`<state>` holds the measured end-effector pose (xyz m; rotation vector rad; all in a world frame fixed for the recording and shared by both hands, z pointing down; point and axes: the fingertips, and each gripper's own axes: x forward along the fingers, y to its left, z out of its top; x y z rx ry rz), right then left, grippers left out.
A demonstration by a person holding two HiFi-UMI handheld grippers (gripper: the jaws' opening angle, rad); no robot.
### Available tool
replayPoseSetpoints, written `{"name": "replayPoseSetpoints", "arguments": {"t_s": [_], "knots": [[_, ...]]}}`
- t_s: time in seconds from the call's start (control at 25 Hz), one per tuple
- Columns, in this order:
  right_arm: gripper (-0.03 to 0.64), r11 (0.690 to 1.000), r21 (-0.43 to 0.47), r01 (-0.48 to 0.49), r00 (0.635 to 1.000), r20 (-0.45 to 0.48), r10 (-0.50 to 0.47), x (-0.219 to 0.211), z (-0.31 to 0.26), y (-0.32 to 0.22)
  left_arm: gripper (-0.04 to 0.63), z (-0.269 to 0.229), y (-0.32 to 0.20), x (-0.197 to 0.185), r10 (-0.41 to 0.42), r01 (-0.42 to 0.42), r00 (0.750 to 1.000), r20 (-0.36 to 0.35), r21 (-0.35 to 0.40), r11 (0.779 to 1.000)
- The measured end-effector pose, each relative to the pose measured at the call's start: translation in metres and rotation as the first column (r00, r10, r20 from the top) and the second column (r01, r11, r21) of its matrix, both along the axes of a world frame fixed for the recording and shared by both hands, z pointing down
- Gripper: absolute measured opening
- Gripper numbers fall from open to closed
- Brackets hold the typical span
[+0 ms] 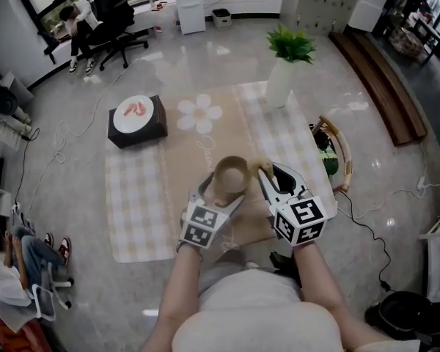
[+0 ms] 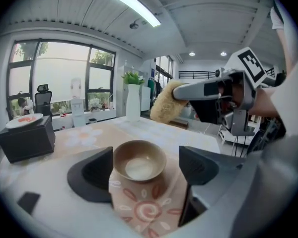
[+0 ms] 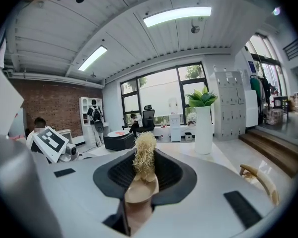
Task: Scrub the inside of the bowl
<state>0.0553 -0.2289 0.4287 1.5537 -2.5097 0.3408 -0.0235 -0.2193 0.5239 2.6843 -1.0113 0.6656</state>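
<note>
Bowl (image 1: 231, 176) upright on patterned mat (image 2: 149, 209), centre of head view, between wide-open jaws of left gripper (image 2: 146, 168), not gripped. Right gripper (image 3: 145, 175) clamped on brush (image 2: 166, 103) handle, bristles raised just right of bowl. Advisable: close on rim first, then lower bristles inside.
</note>
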Motion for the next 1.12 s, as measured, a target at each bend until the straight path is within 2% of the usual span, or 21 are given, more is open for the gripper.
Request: {"name": "replayPoseSetpoints", "arguments": {"t_s": [0.36,0.48,1.12], "knots": [[0.095,0.999,-0.04,-0.019,1.0,-0.012,0.018,-0.001,0.009,-0.015,0.41,0.028,-0.014,0.004,0.058,-0.055,0.994,0.087,-0.034,0.998],[0.097,0.999,-0.024,-0.022,1.0,-0.018,0.021,-0.002,0.004,-0.017,0.422,0.038,-0.015,0.005,0.054,-0.05,0.992,0.116,-0.044,0.998],[0.097,0.999,-0.025,0.035,0.999,0.002,-0.035,-0.004,-0.002,-0.034,0.437,0.055,-0.021,0.008,0.085,-0.068,0.983,0.16,-0.105,0.992]]}}
